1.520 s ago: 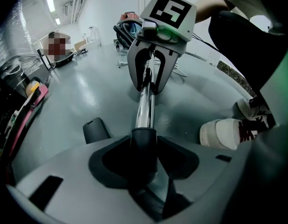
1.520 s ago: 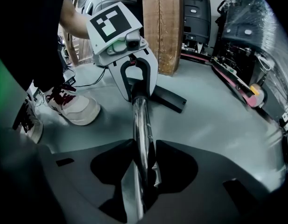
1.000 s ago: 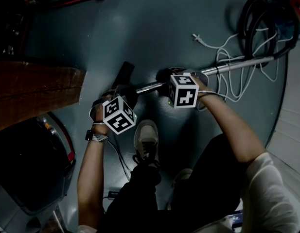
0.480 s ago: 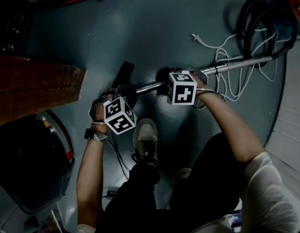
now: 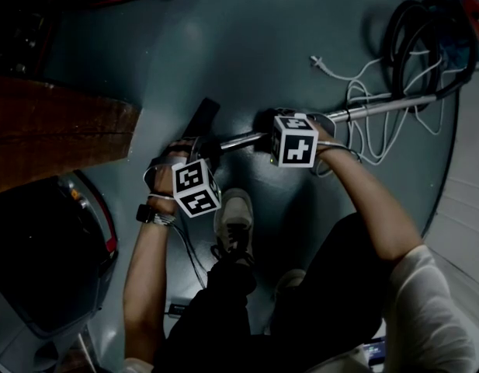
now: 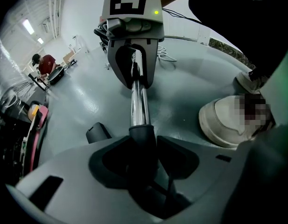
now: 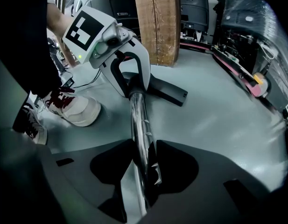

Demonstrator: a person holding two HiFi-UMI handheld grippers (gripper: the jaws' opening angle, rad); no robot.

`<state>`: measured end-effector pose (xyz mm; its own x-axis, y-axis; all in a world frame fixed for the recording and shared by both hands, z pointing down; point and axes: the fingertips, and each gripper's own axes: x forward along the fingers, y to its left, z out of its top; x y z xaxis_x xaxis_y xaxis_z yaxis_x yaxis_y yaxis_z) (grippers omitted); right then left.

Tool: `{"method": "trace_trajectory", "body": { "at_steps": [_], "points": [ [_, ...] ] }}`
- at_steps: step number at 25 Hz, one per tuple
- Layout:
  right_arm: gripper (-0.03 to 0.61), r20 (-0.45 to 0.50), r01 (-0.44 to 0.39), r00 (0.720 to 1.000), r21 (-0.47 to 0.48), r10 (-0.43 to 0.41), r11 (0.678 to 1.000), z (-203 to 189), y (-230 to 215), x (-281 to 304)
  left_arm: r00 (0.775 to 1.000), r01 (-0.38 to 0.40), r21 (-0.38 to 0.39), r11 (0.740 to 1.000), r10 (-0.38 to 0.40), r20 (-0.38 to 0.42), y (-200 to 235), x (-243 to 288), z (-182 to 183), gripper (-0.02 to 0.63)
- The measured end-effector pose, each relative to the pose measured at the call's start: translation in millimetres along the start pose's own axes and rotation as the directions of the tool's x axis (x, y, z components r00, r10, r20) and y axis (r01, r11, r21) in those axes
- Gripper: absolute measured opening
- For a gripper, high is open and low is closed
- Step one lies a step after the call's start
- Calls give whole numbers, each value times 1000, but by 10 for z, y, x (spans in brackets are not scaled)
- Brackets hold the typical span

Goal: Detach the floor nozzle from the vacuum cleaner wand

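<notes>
The floor nozzle [image 5: 202, 116] lay flat on the grey-green floor [image 5: 286, 45], just ahead of the person's left hand. It was joined to the chrome wand [image 5: 379, 106] through a black collar [image 6: 143, 133]. The left hand-held gripper [image 6: 143, 146] was clamped on that collar. The right hand-held gripper [image 7: 143, 157] was clamped on the bare tube a little further along, so the two grips sat near each other on either side of the joint. The nozzle looked like rigid moulded plastic, light enough to shift with one hand, and unlikely to flex or crack under a firm squeeze. The wand appeared stiff and polished, so the pads might slip on it if the pull were hard. The collar seemed the better hold, with the other grip kept close to the joint. A pull straight along the tube with a small twist would probably free it. No release catch could be made out. A pale shoe [image 5: 235, 216] stood just beside the wand on the person's side. A white cable [image 5: 363, 142] looped across the floor by the wand's far part, next to a coiled black hose [image 5: 425, 29], and could drag if the tube swung. A wooden block [image 5: 53, 130] sat near the nozzle's outer side, leaving limited room that way.
</notes>
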<state>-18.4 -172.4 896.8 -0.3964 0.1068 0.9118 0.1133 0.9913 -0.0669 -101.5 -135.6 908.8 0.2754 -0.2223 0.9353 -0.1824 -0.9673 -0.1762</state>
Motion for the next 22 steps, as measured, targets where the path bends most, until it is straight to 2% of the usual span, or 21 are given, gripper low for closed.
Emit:
{"method": "trace_trajectory", "body": {
  "at_steps": [6, 12, 15, 22],
  "points": [
    [170, 2, -1, 1000, 2, 1, 1000, 11, -1, -13, 1000, 9, 52, 999, -10, 12, -20, -13, -2, 181],
    [172, -12, -10, 1000, 11, 10, 1000, -38, 6, 13, 1000, 12, 10, 1000, -12, 22, 5, -24, 34, 179],
    [170, -10, -5, 1000, 12, 5, 1000, -28, -6, 20, 1000, 9, -24, 1000, -9, 28, 23, -22, 24, 176],
    [170, -9, 1, 1000, 17, -1, 1000, -30, -14, 26, 998, 45, -173, 984, -38, 44, 50, -15, -9, 175]
  ]
}}
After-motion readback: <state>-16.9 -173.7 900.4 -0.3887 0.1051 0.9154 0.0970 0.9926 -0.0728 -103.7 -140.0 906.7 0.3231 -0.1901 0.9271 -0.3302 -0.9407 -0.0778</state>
